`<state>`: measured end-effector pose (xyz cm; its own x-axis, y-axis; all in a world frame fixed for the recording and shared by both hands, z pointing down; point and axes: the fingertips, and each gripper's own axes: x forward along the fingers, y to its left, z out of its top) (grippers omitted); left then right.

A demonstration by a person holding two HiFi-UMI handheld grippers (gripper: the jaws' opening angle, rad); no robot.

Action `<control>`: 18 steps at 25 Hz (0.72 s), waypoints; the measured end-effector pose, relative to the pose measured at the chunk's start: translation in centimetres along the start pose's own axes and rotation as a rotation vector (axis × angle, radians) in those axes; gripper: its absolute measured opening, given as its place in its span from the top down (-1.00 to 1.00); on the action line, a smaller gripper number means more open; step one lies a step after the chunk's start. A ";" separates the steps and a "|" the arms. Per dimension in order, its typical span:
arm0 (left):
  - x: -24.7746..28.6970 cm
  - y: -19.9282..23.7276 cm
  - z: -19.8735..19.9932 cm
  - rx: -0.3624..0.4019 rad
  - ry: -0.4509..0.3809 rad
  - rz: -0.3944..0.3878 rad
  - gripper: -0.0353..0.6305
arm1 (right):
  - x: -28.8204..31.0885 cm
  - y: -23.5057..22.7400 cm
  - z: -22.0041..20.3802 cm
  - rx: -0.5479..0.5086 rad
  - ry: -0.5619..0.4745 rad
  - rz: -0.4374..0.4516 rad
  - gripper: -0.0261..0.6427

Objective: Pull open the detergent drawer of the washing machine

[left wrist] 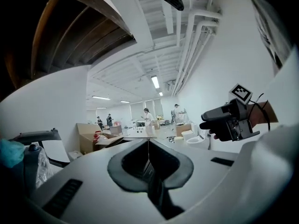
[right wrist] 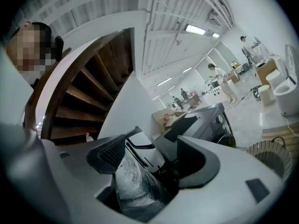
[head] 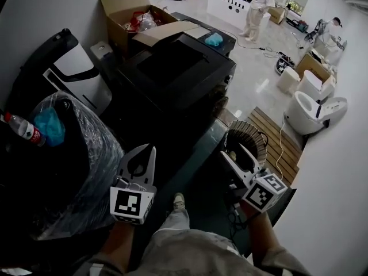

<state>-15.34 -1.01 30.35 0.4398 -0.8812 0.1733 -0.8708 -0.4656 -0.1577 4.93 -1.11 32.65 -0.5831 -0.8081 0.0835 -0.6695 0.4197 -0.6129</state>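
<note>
The washing machine [head: 178, 68] is a black box in the middle of the head view, its front facing lower right; I cannot make out the detergent drawer on it. My left gripper [head: 150, 149] hangs well short of the machine, jaws shut with nothing between them, their tips meeting in a thin line [left wrist: 148, 146]. My right gripper [head: 234, 153] is at the lower right, also clear of the machine, and stands open and empty. Past its parted fingers [right wrist: 156, 139] I see the machine's dark front [right wrist: 212, 120]. The left gripper view shows the right gripper [left wrist: 208, 120] off to the right.
A plastic-wrapped bin [head: 75, 148] with a water bottle [head: 23, 128] stands at my left. An open cardboard box [head: 129, 13] sits behind the machine. A round basket [head: 247, 140], a wooden pallet [head: 276, 137] and white toilets [head: 313, 111] lie at right. A person [head: 256, 10] stands far off.
</note>
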 end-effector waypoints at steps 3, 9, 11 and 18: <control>2.4 1.9 -1.3 0.000 0.010 -0.001 0.84 | 3.7 -1.8 -1.1 0.058 0.017 -0.004 -0.08; 6.3 4.7 -4.6 -0.047 0.016 -0.013 0.84 | 9.8 -5.4 -4.4 0.249 0.071 -0.017 -0.10; 7.3 5.4 -5.2 -0.032 0.020 -0.017 0.84 | 11.2 -6.5 -5.3 0.309 0.081 -0.020 -0.11; 10.6 6.7 -8.0 -0.038 0.028 -0.025 0.84 | 15.6 -11.0 -8.2 0.438 0.082 -0.052 -0.13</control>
<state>-18.29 -12.85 38.87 0.4554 -0.8666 0.2039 -0.8677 -0.4834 -0.1164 -0.59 -14.92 47.10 -0.6001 -0.7808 0.1736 -0.4511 0.1512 -0.8796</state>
